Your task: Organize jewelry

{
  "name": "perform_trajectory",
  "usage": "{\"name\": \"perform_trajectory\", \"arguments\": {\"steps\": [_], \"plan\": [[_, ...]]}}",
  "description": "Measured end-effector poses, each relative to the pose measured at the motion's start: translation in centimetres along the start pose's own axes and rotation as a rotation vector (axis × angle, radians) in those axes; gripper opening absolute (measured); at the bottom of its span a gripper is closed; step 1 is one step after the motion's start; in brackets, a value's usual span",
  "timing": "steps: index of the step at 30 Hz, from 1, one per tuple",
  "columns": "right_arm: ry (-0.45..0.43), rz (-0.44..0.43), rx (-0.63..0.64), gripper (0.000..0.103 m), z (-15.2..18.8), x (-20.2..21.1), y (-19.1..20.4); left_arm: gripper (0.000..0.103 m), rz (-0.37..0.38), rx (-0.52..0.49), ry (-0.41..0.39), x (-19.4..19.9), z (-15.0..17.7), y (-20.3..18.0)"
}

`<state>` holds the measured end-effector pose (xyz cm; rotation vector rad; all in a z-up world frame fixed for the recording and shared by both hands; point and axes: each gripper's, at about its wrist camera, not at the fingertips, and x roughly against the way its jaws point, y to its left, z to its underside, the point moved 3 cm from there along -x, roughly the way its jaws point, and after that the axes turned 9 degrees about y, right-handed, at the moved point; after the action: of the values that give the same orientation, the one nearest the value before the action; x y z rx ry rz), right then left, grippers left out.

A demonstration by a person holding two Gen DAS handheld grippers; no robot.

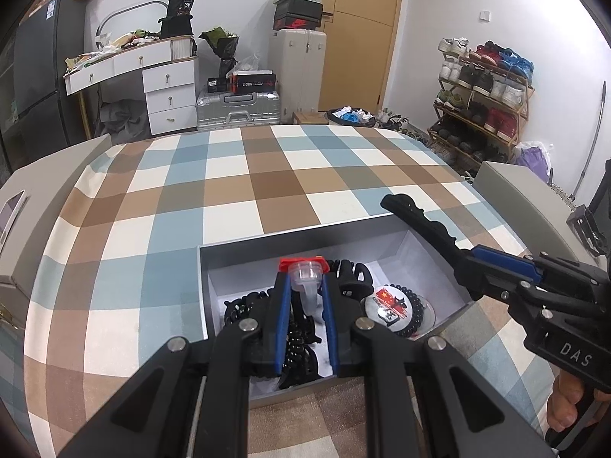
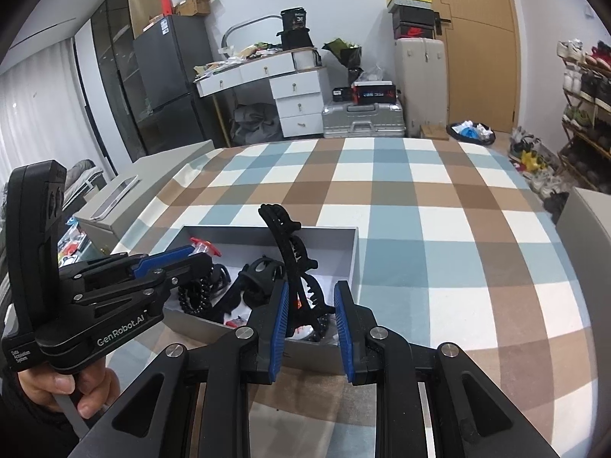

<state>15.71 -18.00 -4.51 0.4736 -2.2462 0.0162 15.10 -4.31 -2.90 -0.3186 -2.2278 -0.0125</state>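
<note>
A grey box point(image 1: 236, 238) lies open on the checked cloth, holding black bead bracelets point(image 1: 294, 343), black claw clips point(image 1: 355, 274) and a round badge point(image 1: 389, 309). My left gripper point(image 1: 304, 294) is shut on a small clear piece with a red cap point(image 1: 304, 276), above the box. My right gripper point(image 2: 310, 297) is shut on a long black hair clip point(image 2: 290, 248) that sticks up over the box's right part. The box point(image 2: 355, 252) and the left gripper point(image 2: 198, 253) also show in the right wrist view, the right gripper point(image 1: 473, 263) in the left one.
The checked cloth point(image 1: 267, 175) covers a table. A grey lid or box point(image 2: 114, 198) lies at its left edge, another grey box point(image 1: 515, 187) at its right edge. Behind are a white desk, suitcases and a shoe rack.
</note>
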Motion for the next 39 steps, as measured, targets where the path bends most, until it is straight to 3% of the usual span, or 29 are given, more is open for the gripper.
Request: {"name": "perform_trajectory", "arguments": {"steps": [11, 16, 19, 20, 21, 24, 25, 26, 27, 29, 36, 39], "plan": [[-0.023, 0.004, 0.013, 0.024, 0.4, 1.1, -0.1, 0.012, -0.002, -0.013, -0.017, 0.6, 0.1, -0.2], [-0.046, 0.017, 0.033, 0.025, 0.8, 2.1, -0.1, 0.025, 0.021, -0.015, -0.032, 1.4, 0.2, -0.3], [-0.058, 0.035, 0.034, 0.027, 0.9, 2.7, -0.2, 0.055, 0.041, -0.008, -0.033, 2.1, 0.2, -0.3], [-0.062, 0.038, 0.034, 0.033, 1.0, 3.0, -0.3, 0.069, 0.041, -0.005, -0.034, 2.4, 0.3, -0.3], [-0.067, 0.039, 0.034, 0.037, 1.1, 3.2, -0.3, 0.075, 0.044, -0.001, -0.043, 2.8, 0.3, -0.2], [-0.072, 0.037, 0.041, 0.059, 1.3, 3.6, -0.4, 0.086, 0.049, 0.003, -0.076, 4.1, 0.6, 0.0], [-0.076, 0.036, 0.042, 0.072, 1.4, 3.8, -0.4, 0.088, 0.042, 0.004, -0.091, 4.5, 0.8, 0.1], [-0.091, 0.032, 0.043, 0.084, 1.5, 4.1, -0.4, 0.094, 0.029, 0.006, -0.104, 4.9, 1.0, 0.2], [-0.107, 0.023, 0.046, 0.088, 1.6, 4.5, -0.3, 0.102, 0.013, 0.010, -0.116, 5.1, 1.2, 0.3], [-0.136, -0.005, 0.054, 0.103, 1.8, 5.1, -0.2, 0.102, -0.026, 0.020, -0.142, 5.6, 1.6, 0.6], [-0.232, -0.038, 0.078, 0.103, 2.5, 6.6, 0.3, 0.102, -0.117, 0.055, -0.225, 5.8, 3.1, 2.1], [-0.268, -0.066, 0.101, 0.103, 3.1, 6.7, 0.3, 0.102, -0.109, 0.077, -0.253, 5.6, 3.5, 2.8]]}}
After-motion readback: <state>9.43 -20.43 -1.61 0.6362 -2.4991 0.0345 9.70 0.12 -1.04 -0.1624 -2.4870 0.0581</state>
